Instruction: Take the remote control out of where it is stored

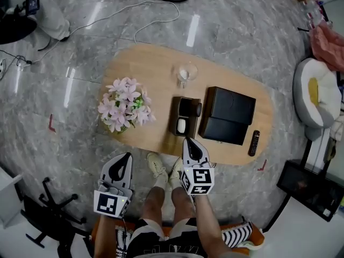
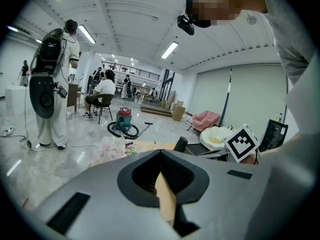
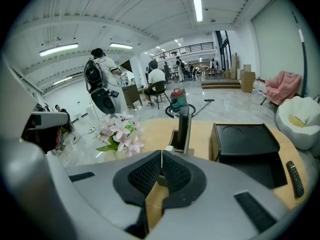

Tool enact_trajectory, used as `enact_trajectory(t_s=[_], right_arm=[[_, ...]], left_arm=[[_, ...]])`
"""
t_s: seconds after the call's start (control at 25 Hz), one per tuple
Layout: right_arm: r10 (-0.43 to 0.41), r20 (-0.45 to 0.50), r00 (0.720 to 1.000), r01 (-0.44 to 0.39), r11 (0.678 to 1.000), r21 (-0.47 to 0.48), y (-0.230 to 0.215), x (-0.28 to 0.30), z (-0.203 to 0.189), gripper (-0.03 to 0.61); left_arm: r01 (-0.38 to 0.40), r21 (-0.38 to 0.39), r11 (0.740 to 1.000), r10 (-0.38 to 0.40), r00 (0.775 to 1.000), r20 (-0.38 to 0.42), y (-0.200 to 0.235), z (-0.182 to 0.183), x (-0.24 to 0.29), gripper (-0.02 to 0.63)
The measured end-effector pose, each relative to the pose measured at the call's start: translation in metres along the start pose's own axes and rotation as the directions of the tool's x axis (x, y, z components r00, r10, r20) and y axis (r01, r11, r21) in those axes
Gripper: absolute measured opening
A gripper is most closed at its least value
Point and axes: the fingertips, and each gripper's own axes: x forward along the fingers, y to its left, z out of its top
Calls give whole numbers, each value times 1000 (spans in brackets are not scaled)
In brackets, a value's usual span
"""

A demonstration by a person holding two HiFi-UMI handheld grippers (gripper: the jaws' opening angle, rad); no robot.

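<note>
A brown open-topped holder (image 1: 176,123) stands in the middle of the oval wooden table (image 1: 145,63). A black remote control (image 1: 190,108) stands upright in it, next to a small white item (image 1: 181,125). In the right gripper view the same remote (image 3: 183,122) rises from the holder (image 3: 174,140) straight ahead. My right gripper (image 1: 187,140) hovers at the table's near edge, just short of the holder, shut and holding nothing (image 3: 161,153). My left gripper (image 1: 128,155) hangs off the table's near-left side, also shut and holding nothing (image 2: 161,151).
A pink flower bunch (image 1: 123,104) stands left of the holder, a clear glass (image 1: 185,73) behind it, and a black box (image 1: 228,115) to its right. Another black remote (image 1: 253,143) lies flat near the table's right edge. A white round seat (image 1: 317,98) is at the far right.
</note>
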Motion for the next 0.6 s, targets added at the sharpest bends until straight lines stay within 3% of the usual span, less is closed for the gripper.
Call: enact_trajectory(t_s=[0.28,0.4,0.6], right_arm=[[-25,-62,998,27,999,27,2,20,-2,12],[-13,-76,997,17,999,41,5,25,1,77],[-13,-112,994,16,999,31,10,33,1,128]], left_arm=[[-1,-9,1000,1,1000,-9,10,-3,3,8],[-3,-17,1000,3,1000,-2,12,0,3,8],[-9,-28,1000,9,1000,1,15,1,2,8]])
